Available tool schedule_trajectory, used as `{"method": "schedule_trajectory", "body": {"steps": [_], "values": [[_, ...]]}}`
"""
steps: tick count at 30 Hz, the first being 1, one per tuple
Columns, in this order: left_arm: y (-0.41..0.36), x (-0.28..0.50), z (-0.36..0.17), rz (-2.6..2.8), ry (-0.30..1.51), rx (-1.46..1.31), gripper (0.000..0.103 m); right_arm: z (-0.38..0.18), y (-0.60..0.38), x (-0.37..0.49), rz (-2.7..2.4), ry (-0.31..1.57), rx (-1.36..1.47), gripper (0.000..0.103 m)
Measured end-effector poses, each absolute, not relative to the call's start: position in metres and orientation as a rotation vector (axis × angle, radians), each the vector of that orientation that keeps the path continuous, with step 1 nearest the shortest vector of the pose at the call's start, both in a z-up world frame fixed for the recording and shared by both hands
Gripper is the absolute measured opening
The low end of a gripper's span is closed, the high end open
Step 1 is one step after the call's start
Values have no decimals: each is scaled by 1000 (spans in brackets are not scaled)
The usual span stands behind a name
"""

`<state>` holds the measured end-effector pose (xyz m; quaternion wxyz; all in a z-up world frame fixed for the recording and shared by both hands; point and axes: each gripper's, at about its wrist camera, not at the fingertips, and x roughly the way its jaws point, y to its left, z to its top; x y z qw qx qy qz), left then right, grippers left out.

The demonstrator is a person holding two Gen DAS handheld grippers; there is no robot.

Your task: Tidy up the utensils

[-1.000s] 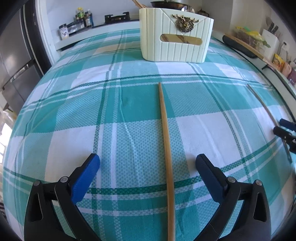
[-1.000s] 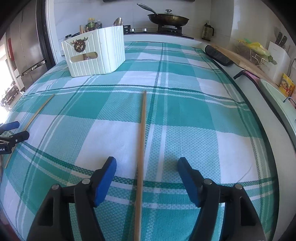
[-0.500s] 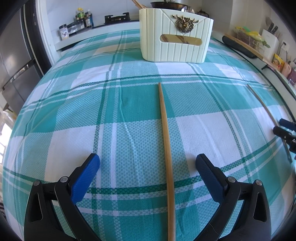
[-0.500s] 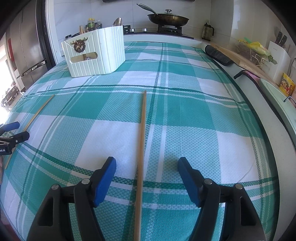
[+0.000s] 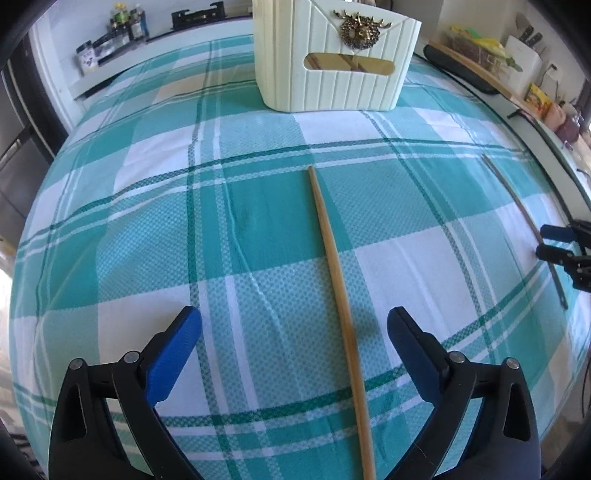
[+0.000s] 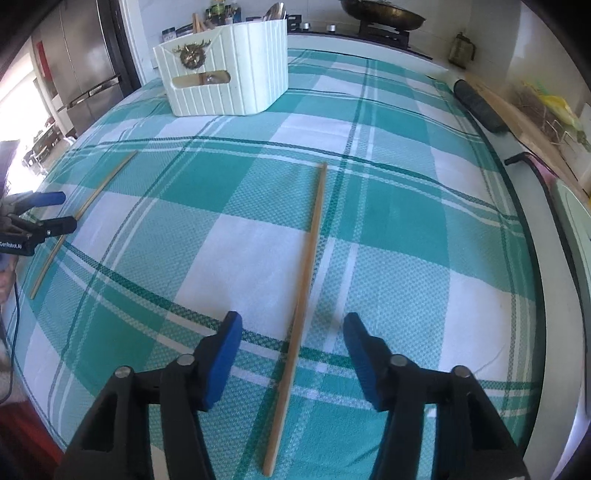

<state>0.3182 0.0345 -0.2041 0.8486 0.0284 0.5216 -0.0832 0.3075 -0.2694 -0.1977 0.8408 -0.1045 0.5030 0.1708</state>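
Observation:
Two wooden chopsticks lie apart on the teal checked tablecloth (image 5: 147, 229). One chopstick (image 5: 332, 266) runs between the fingers of my left gripper (image 5: 293, 332), nearer the right finger. The jaws are wide and closing slightly, with neither pad touching it. The other chopstick (image 6: 310, 266) lies between the pads of my right gripper (image 6: 291, 332). Those jaws are closing and a gap shows on each side. Each gripper shows in the other's view: the right gripper (image 5: 554, 243) and the left gripper (image 6: 40, 218). A cream utensil basket (image 5: 332, 74) (image 6: 229, 81) with a deer emblem stands at the far side.
A pan (image 6: 380, 14) sits on the stove behind the table. A dark roll (image 6: 476, 99) lies along the right counter edge. Spice jars (image 5: 110, 37) stand on a ledge at the back left, and a steel fridge (image 6: 81, 66) is at the left.
The right gripper's jaws have narrowed around its chopstick. The left gripper has shifted toward the basket, which looks larger now, and its jaws have come in slightly.

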Motion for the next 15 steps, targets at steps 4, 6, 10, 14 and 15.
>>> {"method": "schedule_trajectory", "body": {"steps": [4,6,10,14,15], "values": [[25,340,-202,-183,1108,122,89,-198,-263,338,343,1068,-227,43],[20,353,-200,-200,1123,133,78,-198,-260,357,338,1069,-207,41],[9,374,-195,-218,1106,146,23,-197,-253,393,324,1065,-167,6],[4,377,-179,-209,1042,163,4,-194,-250,415,317,1057,-102,6],[7,374,-170,-209,1013,143,4,-188,-250,415,319,1038,-79,6]]}}
